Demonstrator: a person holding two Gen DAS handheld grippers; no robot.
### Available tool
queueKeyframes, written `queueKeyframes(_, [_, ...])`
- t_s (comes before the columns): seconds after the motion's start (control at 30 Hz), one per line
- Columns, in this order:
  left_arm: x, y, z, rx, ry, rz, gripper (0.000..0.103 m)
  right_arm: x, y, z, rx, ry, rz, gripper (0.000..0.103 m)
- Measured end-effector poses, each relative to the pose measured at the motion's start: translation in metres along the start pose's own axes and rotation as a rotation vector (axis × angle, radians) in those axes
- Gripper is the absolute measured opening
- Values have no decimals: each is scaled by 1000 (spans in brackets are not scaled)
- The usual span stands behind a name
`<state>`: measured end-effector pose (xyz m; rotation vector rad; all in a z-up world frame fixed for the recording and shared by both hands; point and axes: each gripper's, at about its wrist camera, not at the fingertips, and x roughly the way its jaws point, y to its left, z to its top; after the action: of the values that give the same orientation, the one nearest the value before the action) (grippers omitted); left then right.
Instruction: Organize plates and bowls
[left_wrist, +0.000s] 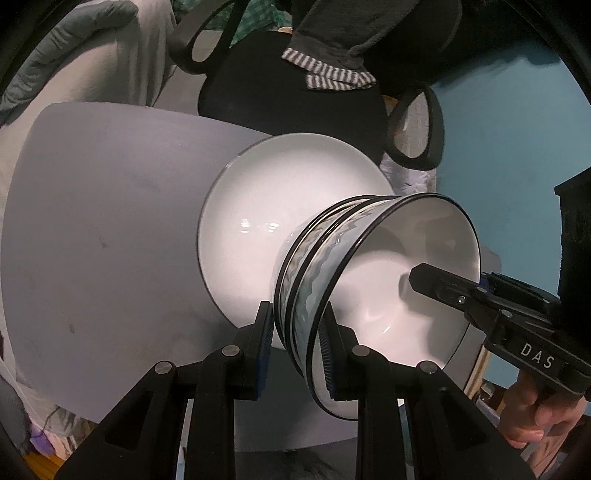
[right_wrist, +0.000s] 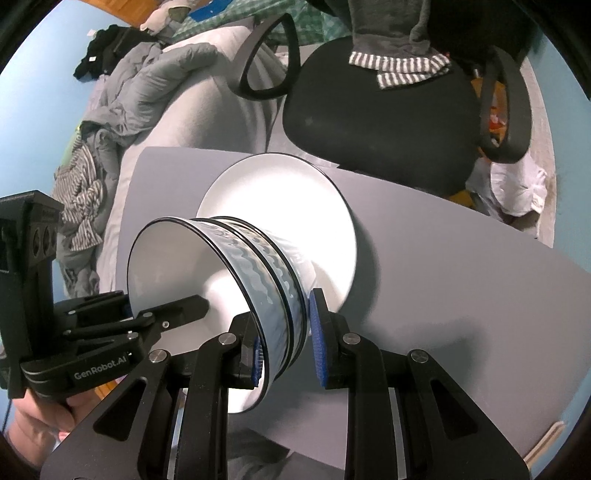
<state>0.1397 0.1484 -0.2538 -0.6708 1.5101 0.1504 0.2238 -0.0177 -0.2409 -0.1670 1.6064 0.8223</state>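
Note:
A nested stack of white bowls with blue wavy bands and black rims hangs between both grippers, over a white plate on the grey table. My left gripper is shut on the stack's near rim, one pad inside and one outside. At the opposite rim, a finger of the right gripper reaches inside the bowl. In the right wrist view my right gripper clamps the bowls the same way, above the plate. Whether the stack touches the plate cannot be told.
A black office chair with a striped garment draped on it stands just beyond the table. A bed with grey bedding lies at the far left. A hand holds the right gripper's handle.

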Motion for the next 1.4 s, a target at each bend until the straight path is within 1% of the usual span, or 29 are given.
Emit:
queueKeyframes(0.2, [5, 10, 6, -4, 7, 16, 24, 16, 9, 11, -20, 20, -27, 22])
queueKeyframes(0.4, [2, 18, 7, -20, -10, -6, 24, 20, 14, 18, -21, 11, -40, 22])
queueKeyframes(0.57, [1, 13, 8, 17, -25, 13, 24, 22, 11, 22, -11, 14, -56, 22])
queueKeyframes(0.7, [2, 15, 12, 18, -29, 3, 25, 22, 12, 21, -14, 15, -61, 24])
queueKeyframes(0.8, [2, 16, 11, 12, -33, -8, 30, 22, 10, 20, 5, 14, -44, 27])
queueKeyframes(0.83, [2, 16, 11, 10, -36, -10, 31, 22, 10, 19, 11, 11, -35, 30])
queueKeyframes(0.87, [2, 16, 10, 8, -41, -9, 31, 22, 9, 19, 18, 11, -27, 33])
queueKeyframes(0.93, [2, 15, 10, 5, -46, 1, 34, 23, 9, 18, 31, 13, -28, 35])
queueKeyframes(1.0, [2, 13, 9, 6, -54, 20, 41, 25, 11, 15, 33, 15, -33, 38])
queueKeyframes(1.1, [-3, 12, 7, 11, -78, 49, 49, 25, 12, 13, 38, 9, -53, 45])
queueKeyframes(1.13, [-5, 12, 6, 13, -87, 57, 50, 24, 12, 12, 40, 1, -61, 49])
queueKeyframes(1.2, [-9, 13, 4, 18, -99, 73, 51, 20, 11, 9, 50, -30, -82, 52])
queueKeyframes(1.27, [-15, 13, -1, 15, -117, 82, 54, 16, 9, 7, 56, -52, -106, 58])
queueKeyframes(1.4, [-28, 6, -11, 50, -153, 121, 58, 1, 9, 3, 53, -87, -140, 59])
